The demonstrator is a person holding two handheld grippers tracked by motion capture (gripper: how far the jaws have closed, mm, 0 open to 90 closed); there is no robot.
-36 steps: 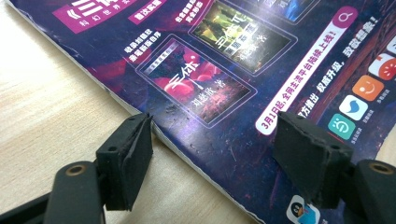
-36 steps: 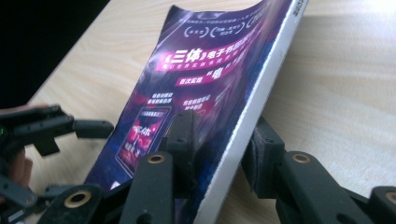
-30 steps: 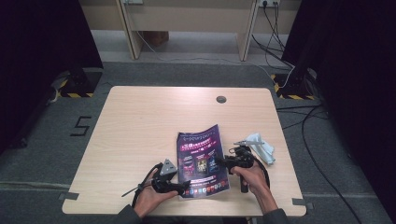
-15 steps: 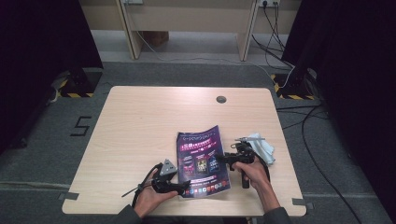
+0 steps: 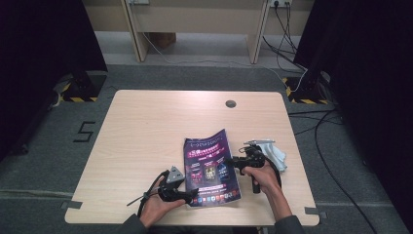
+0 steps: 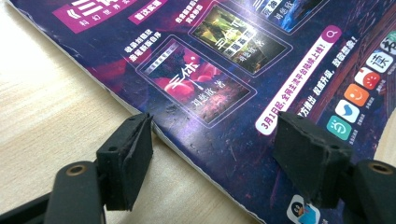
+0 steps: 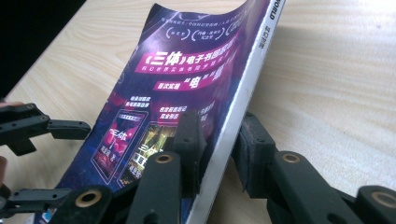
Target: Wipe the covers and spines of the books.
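Glossy purple magazine (image 5: 210,168) clamped at spine by right gripper (image 7: 219,149). Left gripper (image 6: 212,154) fingers spread wide over opposite edge. Risk: cover torn if lifted unsupported.

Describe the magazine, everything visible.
The magazine is a thin glossy one with a dark purple cover, pink banners, Chinese text and app icons. It lies on the wooden table near its front edge. The right gripper clamps its spine edge, lifting that side. The left gripper stands open over the opposite edge.
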